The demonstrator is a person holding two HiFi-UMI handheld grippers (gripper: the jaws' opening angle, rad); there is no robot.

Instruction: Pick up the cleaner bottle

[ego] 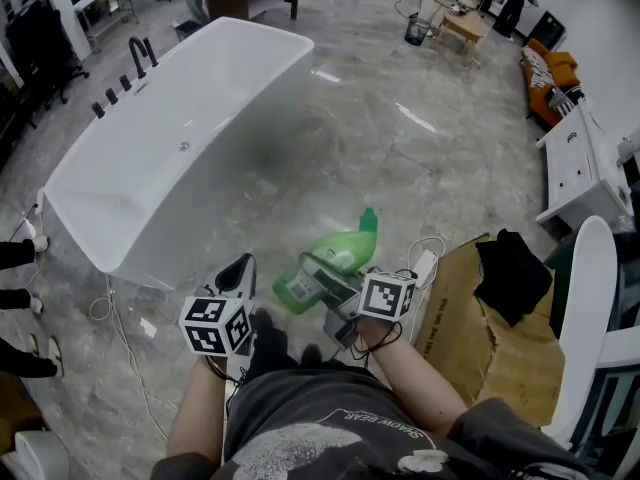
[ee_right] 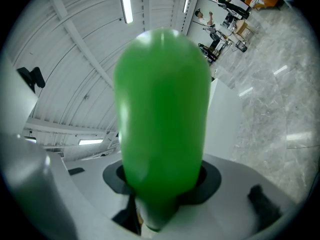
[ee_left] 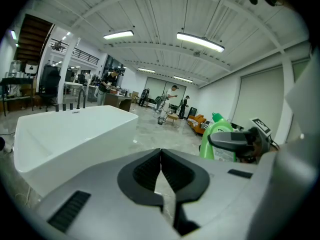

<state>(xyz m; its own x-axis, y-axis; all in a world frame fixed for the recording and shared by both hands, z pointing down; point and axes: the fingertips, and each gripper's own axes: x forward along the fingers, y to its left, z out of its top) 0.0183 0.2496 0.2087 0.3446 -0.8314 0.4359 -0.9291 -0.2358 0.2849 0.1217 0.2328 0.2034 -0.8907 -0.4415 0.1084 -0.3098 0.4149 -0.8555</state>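
At your far left, someone's dark shoes point(ego: 14, 254) stand on the grey marbled floor point(ego: 400, 138), and thin cables point(ego: 118, 333) trail across the tiles near them. Beside them a long white bathtub point(ego: 170, 158) sits straight on the floor, running diagonally away from you, with a black faucet point(ego: 140, 56) on its far left rim. The floor is glossy and throws back the strip lights of the ribbed white ceiling point(ee_left: 165, 19).

Your left gripper point(ee_left: 161, 166) hangs just in front of the tub's near end; its jaws are pressed together with nothing between them.

To its right, the green cleaner bottle point(ego: 340, 253) is off the floor, lying nearly level in your right gripper point(ego: 325, 283). The jaws are clamped on the bottle's lower body, and its cap points away from you over the open tiles.

Further right, a flattened cardboard box point(ego: 480, 343) lies on the floor with a black cloth point(ego: 512, 273) on it. Beyond it a white cabinet point(ego: 580, 168) stands along the right side, with an orange sofa point(ego: 550, 73) behind it. A small wooden table point(ego: 462, 26) stands at the far end of the hall.
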